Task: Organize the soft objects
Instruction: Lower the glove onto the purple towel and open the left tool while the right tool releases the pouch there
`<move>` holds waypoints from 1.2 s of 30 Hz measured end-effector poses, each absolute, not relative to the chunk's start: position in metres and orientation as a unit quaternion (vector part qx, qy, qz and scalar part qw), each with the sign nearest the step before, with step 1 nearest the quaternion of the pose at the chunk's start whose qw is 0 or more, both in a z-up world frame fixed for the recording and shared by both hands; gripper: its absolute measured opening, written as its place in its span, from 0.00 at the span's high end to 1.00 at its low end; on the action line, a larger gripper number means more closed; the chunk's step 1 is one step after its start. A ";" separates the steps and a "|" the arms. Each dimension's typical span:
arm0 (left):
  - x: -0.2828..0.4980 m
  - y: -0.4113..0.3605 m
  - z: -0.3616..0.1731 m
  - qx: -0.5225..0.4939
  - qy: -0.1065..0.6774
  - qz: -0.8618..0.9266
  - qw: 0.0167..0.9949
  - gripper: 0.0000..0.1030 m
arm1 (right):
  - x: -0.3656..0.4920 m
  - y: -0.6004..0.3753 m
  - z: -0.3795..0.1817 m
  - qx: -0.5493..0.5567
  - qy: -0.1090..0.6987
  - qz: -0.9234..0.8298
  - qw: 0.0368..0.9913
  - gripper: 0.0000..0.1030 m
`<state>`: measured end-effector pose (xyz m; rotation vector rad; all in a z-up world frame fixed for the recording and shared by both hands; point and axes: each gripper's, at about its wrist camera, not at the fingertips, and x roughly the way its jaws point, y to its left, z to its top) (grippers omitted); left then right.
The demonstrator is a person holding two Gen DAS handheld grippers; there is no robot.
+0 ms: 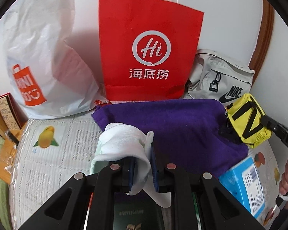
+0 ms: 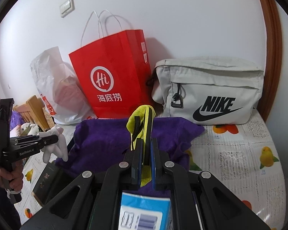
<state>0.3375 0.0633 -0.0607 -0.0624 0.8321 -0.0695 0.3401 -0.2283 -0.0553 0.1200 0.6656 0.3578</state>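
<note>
The left tongs [image 1: 142,164] are clenched on a white sock [image 1: 124,143], held up over the near-left part of the purple towel [image 1: 182,126] spread across the tabletop [image 1: 53,153]. The right tongs [image 2: 145,153] grip a yellow pouch [image 2: 142,122] edge-on, its long axis upright, above the towel's near-right part. The red paper bag [image 2: 113,72] and grey Nike bag [image 2: 211,88] stand along the far edge, straight ahead of both; the Nike bag is probably nearer the right hand.

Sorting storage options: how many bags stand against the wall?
3: white plastic bag leftmost, red paper bag in the middle, grey Nike bag rightmost. Others may be hidden.
</note>
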 end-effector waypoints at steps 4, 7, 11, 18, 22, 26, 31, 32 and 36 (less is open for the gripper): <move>0.362 0.062 -0.071 -0.030 0.412 -0.034 0.910 0.86 | 0.357 -0.226 -0.067 0.062 0.338 0.179 0.922 0.92; 0.377 0.063 -0.078 -0.033 0.423 -0.035 0.905 0.86 | 0.368 -0.223 -0.076 0.067 0.350 0.188 0.915 0.92; 0.394 0.061 -0.087 -0.026 0.436 -0.033 0.899 0.86 | 0.378 -0.216 -0.088 0.063 0.365 0.201 0.907 0.92; 0.417 0.060 -0.099 -0.030 0.453 -0.035 0.890 0.85 | 0.393 -0.217 -0.109 0.060 0.393 0.193 0.897 0.92; 0.427 0.060 -0.106 -0.024 0.463 -0.033 0.885 0.85 | 0.397 -0.219 -0.118 0.060 0.406 0.190 0.892 0.92; 0.432 0.061 -0.113 -0.027 0.472 -0.031 0.881 0.82 | 0.401 -0.223 -0.121 0.071 0.416 0.189 0.887 0.89; 0.433 0.065 -0.114 -0.043 0.477 -0.027 0.877 0.73 | 0.402 -0.223 -0.122 0.067 0.418 0.188 0.886 0.85; 0.433 0.065 -0.113 -0.046 0.475 -0.029 0.878 0.71 | 0.402 -0.223 -0.122 0.064 0.421 0.189 0.885 0.77; 0.428 0.063 -0.106 -0.038 0.468 -0.026 0.883 0.47 | 0.397 -0.221 -0.117 0.043 0.410 0.178 0.893 0.56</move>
